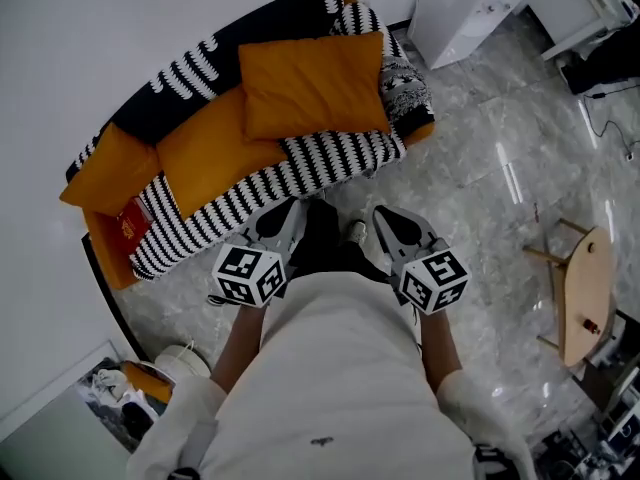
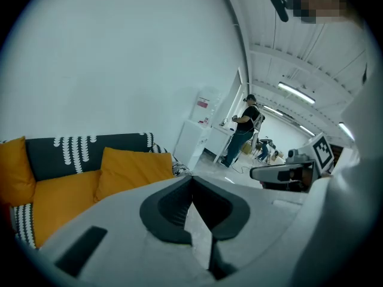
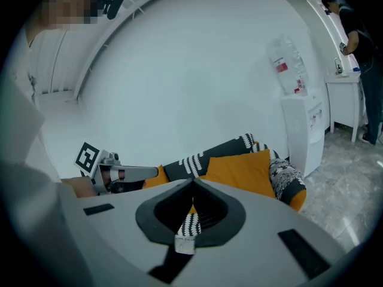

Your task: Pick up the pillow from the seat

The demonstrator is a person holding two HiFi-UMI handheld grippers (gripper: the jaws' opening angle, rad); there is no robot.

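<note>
Reach toward 12 o'clock for the orange pillow (image 1: 315, 83) lying on the sofa (image 1: 200, 153) seat, well apart from the left gripper (image 1: 283, 218) and right gripper (image 1: 392, 223), both closed on nothing. Part the jaws first, then likely pinch the pillow's 6 o'clock edge, clear of the striped throw (image 1: 300, 168).

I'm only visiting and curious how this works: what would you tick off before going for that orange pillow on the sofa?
1. Pillow lies free on the sofa, nothing on top: ok.
2. Left hand-held gripper empty: ok.
3. Right hand-held gripper empty: ok.
4. Jaws apart for a grasp: not ok, both pairs stand together.
5. Hand-held grippers at the pillow: not ok, both are held near the person's body, short of the sofa.
</note>
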